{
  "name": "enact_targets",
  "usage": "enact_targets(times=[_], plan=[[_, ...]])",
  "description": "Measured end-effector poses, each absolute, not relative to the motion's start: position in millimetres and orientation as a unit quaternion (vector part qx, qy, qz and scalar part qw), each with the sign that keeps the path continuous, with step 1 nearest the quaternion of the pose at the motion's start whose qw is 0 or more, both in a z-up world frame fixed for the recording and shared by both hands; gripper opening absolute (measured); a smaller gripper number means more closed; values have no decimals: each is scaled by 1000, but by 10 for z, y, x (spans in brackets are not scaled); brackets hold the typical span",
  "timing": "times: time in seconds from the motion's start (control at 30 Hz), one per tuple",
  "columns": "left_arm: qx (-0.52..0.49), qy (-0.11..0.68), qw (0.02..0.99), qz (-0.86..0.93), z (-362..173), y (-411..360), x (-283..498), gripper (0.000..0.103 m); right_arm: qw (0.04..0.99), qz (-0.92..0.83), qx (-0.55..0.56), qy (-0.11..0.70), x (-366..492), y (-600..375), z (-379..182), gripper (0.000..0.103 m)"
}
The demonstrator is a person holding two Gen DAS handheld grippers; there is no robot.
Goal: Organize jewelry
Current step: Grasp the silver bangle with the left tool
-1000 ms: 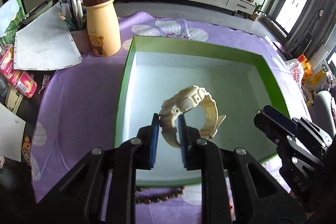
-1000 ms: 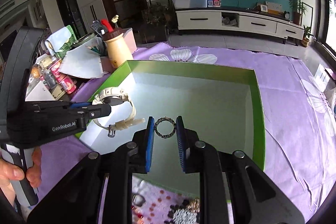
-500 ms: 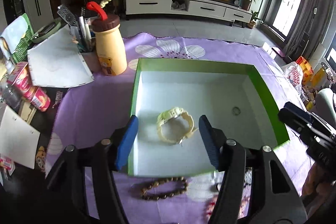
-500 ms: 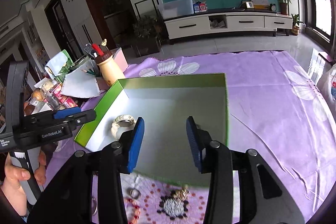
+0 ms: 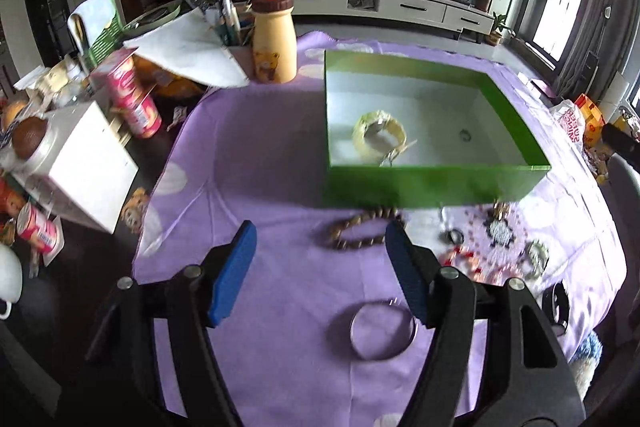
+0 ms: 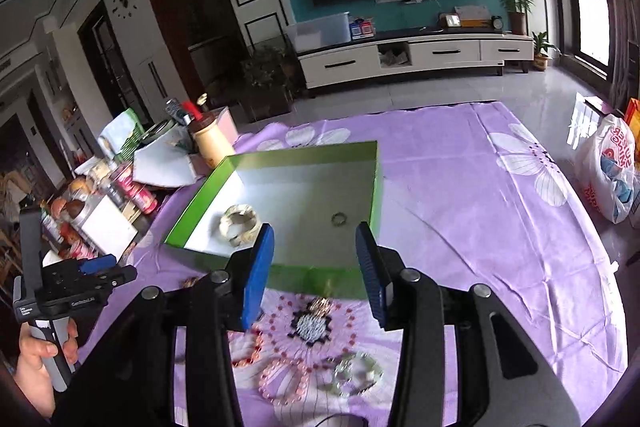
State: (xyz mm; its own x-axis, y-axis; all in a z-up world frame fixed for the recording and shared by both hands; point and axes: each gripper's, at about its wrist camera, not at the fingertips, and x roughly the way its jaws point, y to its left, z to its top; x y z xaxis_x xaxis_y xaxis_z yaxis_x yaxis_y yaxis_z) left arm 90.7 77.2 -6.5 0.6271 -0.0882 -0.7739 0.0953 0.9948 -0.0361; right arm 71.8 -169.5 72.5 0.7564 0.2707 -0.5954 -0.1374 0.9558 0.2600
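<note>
A green box (image 5: 436,183) (image 6: 320,277) stands on the purple cloth. Inside lie a cream watch (image 5: 379,134) (image 6: 239,225) and a small ring (image 5: 465,135) (image 6: 339,218). My left gripper (image 5: 320,247) is open and empty, above the cloth in front of the box. A wooden bead bracelet (image 5: 360,231) and a silver bangle (image 5: 382,335) lie by it. My right gripper (image 6: 314,255) is open and empty, above the box's near wall. A pink bead necklace with a beaded pendant (image 6: 310,327) and a pale bracelet (image 6: 356,373) lie below it.
A yellow bear bottle (image 5: 274,41) (image 6: 210,141), papers, cans and jars crowd the table's left side. More small jewelry (image 5: 498,231) lies right of the bead bracelet. A plastic bag (image 6: 610,167) sits beyond the cloth at right.
Both grippers opened, leaving the watch and the ring in the box, then pulled back and up away from the box.
</note>
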Motion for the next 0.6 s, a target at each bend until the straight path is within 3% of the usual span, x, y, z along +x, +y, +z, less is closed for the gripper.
enact_targets(times=[0.33, 0.6], plan=[[-16, 497, 865, -62, -602, 770, 520, 68, 892, 157, 60, 419, 300, -1152, 57, 43], [-41, 534, 842, -65, -822, 707, 531, 47, 886, 172, 44, 428, 253, -946, -61, 43]])
